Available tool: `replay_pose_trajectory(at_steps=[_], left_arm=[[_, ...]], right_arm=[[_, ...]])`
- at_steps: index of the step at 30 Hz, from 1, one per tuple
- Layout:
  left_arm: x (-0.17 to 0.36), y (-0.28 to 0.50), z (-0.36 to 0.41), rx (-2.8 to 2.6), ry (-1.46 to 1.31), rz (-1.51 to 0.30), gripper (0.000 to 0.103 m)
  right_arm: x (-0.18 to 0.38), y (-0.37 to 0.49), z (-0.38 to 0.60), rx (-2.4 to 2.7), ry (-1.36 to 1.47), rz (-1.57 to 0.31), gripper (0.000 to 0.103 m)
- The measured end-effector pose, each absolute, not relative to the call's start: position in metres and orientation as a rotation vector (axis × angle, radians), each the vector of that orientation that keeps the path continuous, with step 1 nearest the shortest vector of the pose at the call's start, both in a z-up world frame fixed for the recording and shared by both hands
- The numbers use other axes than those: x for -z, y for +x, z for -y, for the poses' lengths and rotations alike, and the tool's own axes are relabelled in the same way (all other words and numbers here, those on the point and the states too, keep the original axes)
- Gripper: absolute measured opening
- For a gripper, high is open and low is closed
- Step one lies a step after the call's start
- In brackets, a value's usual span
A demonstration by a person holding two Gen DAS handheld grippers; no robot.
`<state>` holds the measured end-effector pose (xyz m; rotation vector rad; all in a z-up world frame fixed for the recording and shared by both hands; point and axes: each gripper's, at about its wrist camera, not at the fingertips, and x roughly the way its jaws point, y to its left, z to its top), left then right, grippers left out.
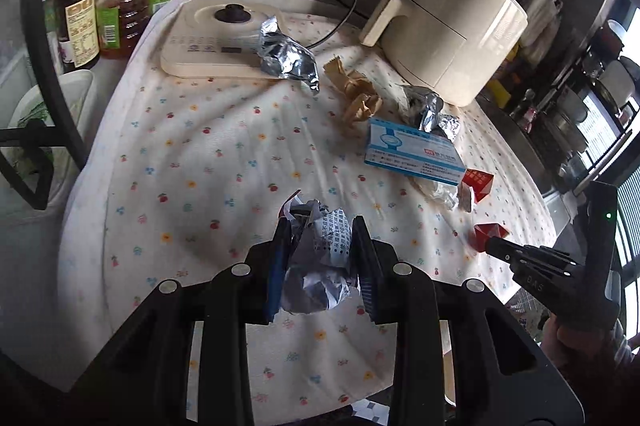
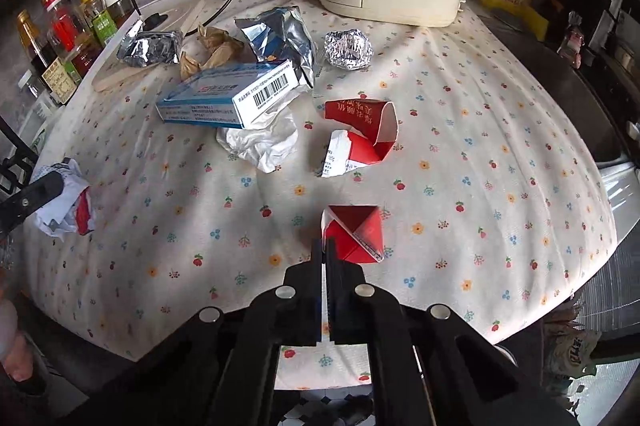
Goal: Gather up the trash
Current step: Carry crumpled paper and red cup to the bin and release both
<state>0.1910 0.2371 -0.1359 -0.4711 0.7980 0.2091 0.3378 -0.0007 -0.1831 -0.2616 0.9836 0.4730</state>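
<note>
Crowding nearby: blue box [image 2: 230, 94], foil ball [image 2: 348, 49], perhaps tissue [image 2: 260, 142].

A crumpled white printed paper wad [image 1: 320, 262], with a red patch on one side, sits pinched between the jaws near the front of the tabletop. A small red folded carton piece [image 2: 354, 234] has its near edge pinched in the other jaws. Behind it lies a torn red cigarette pack [image 2: 366, 132], bent open. A blue and white medicine box [image 2: 232, 96] rests tilted on a crumpled white tissue [image 2: 260, 142]. Further back lie a crumpled brown wrapper [image 2: 212, 50], two silver foil bags [image 2: 280, 38] and a foil ball [image 2: 348, 49].
</note>
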Motion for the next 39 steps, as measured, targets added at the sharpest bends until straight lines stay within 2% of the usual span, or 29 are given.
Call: replay_pose_trajectory(at_steps=[5, 15, 27, 39], left_arm=[[0.131, 0.171, -0.242, -0.265, -0.503, -0.769, 0.031], [0.122, 0.164, -0.199, -0.251, -0.485, -0.758, 0.031], [0.123, 0.168, -0.116, -0.195, -0.436, -0.796, 0.031], [0.134, 0.159, -0.029, -0.177, -0.379, -0.854, 0.031]], right_arm=[[0.162, 0.326, -0.012, -0.549, -0.307, -0.904, 0.002], [0.148, 0.304, 0.025, -0.609, -0.277, -0.904, 0.002], [0.154, 0.292, 0.119, -0.564, -0.210, -0.950, 0.003], [0.184, 0.276, 0.209, -0.539, -0.133, -1.022, 0.003]])
